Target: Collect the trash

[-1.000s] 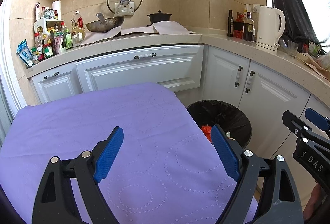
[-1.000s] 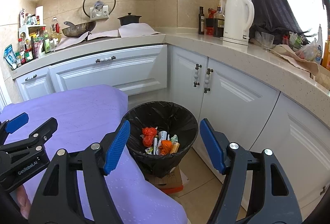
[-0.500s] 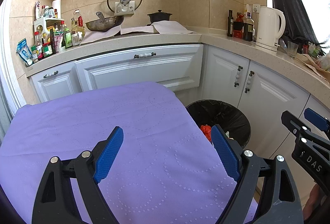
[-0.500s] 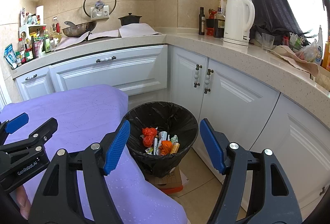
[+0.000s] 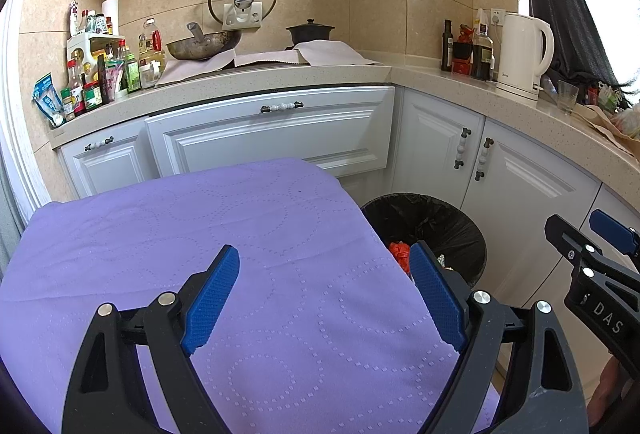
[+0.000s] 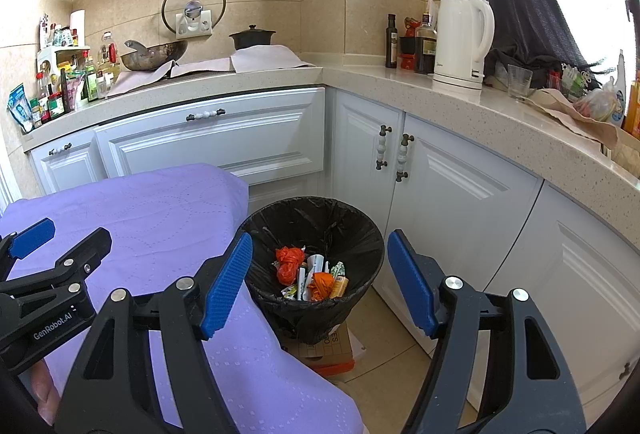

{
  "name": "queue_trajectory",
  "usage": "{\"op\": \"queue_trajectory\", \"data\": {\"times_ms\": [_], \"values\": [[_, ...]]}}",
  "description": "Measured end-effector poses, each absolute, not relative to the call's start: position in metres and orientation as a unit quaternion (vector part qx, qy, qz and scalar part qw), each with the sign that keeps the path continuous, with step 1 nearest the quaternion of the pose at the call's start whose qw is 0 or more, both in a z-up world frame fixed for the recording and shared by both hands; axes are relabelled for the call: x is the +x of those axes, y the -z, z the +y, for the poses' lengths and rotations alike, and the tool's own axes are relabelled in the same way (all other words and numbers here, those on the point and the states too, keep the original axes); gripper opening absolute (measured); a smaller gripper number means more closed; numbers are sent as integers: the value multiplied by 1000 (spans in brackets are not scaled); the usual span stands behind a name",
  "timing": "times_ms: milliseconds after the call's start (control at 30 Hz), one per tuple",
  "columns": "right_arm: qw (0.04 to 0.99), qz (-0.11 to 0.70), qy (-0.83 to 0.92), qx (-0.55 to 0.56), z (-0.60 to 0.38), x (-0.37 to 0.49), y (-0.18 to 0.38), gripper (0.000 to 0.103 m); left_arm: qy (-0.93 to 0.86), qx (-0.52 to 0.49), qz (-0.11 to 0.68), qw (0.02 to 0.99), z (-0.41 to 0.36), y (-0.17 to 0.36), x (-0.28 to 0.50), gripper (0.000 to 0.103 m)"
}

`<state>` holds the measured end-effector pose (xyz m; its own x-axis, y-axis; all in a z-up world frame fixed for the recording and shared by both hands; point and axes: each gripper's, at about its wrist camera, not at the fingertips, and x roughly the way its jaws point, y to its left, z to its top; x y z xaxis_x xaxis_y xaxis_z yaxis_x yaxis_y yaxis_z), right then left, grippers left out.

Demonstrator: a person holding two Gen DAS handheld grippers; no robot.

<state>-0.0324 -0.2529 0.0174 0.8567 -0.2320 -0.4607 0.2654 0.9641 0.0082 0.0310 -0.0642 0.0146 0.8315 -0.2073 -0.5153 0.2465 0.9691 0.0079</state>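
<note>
From the left wrist view, my left claw point(image 5: 324, 294) hangs over the purple-covered bench point(image 5: 160, 226), its 2 blue fingers spread wide with nothing between them. The black-lined trash bin point(image 5: 452, 230) stands on the floor just beside the bench's right edge.

From the right wrist view, my right claw point(image 6: 320, 284) is spread wide above the bin point(image 6: 340, 218), holding nothing. The trash point(image 6: 310, 274), orange wads and wrappers, lies at the bin's bottom.

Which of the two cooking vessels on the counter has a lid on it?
The black pot, lid on with a knob on top; the metal wok left of it sits open, its glass lid hanging on the wall.
</note>
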Motion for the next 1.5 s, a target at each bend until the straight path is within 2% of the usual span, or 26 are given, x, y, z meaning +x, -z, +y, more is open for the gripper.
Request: {"op": "queue_trajectory", "data": {"times_ms": [1400,1433,1467,1500], "values": [[963,240,120,29,-242,-30,-13,69,111,36,247,962,-71,-18,32,85],[963,241,117,28,-240,-28,-12,70,111,34,249,962,-70,-17,33,85],[964,241,113,27,-238,-26,-12,77,111,32,252,961,-68,-17,35,85],[965,239,108,26,-235,-25,-12,79,110,32,255,960,-67,-16,37,85]]}}
